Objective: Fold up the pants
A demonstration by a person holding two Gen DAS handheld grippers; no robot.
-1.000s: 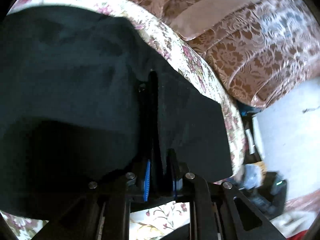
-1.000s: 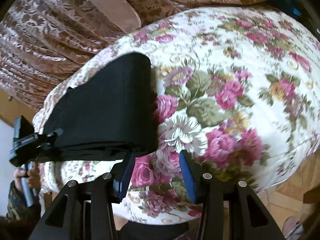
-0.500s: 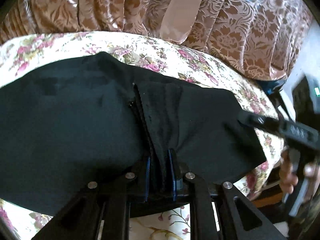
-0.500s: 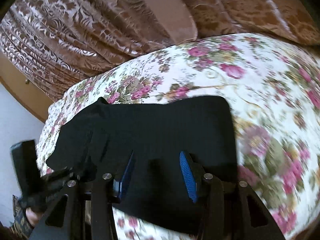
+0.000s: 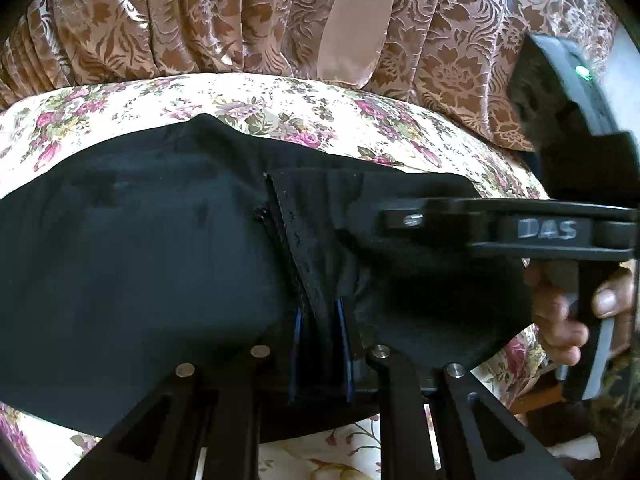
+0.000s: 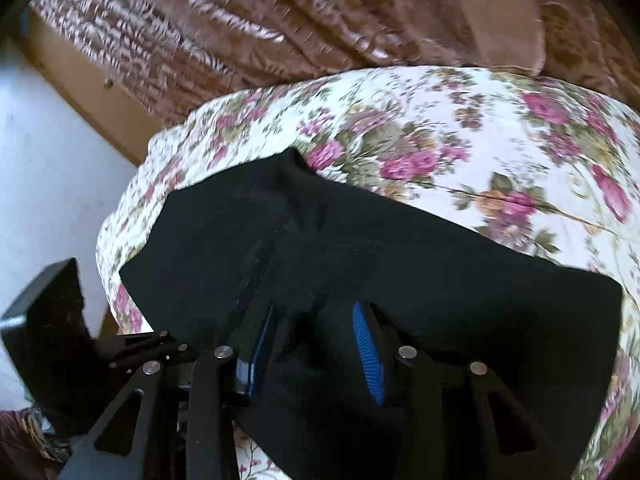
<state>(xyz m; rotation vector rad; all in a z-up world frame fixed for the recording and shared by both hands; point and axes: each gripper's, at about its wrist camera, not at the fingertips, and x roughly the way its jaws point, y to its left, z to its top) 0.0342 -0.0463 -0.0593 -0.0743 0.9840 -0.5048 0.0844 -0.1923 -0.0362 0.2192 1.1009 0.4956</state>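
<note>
The black pants (image 5: 132, 264) are judged to be light, soft and limp: they will sag wherever they are not held, and a fold is likely to drag or bunch on the cloth beneath. A doubled edge or the thicker band near the zipper (image 5: 280, 236) is judged the best place to take hold, since one thin layer could slip from the pads.

The pants are spread across the near part of a flower-patterned bed cover (image 5: 280, 104), in front of a brown patterned curtain (image 5: 180, 16). The fabric is matt and dark, with few creases to be made out; an open fly with zipper teeth is seen at the middle, and a raised peak at the far edge.

The left tongs (image 5: 320, 344) are closed on a pinch of the pants beside the zipper. The right tongs (image 6: 316, 344) are closing, with the black cloth between the blue pads (image 6: 366, 352); whether the pads already press on it cannot be told. In the left view the right tongs come in from the right, held by a hand (image 5: 560, 320).
</note>
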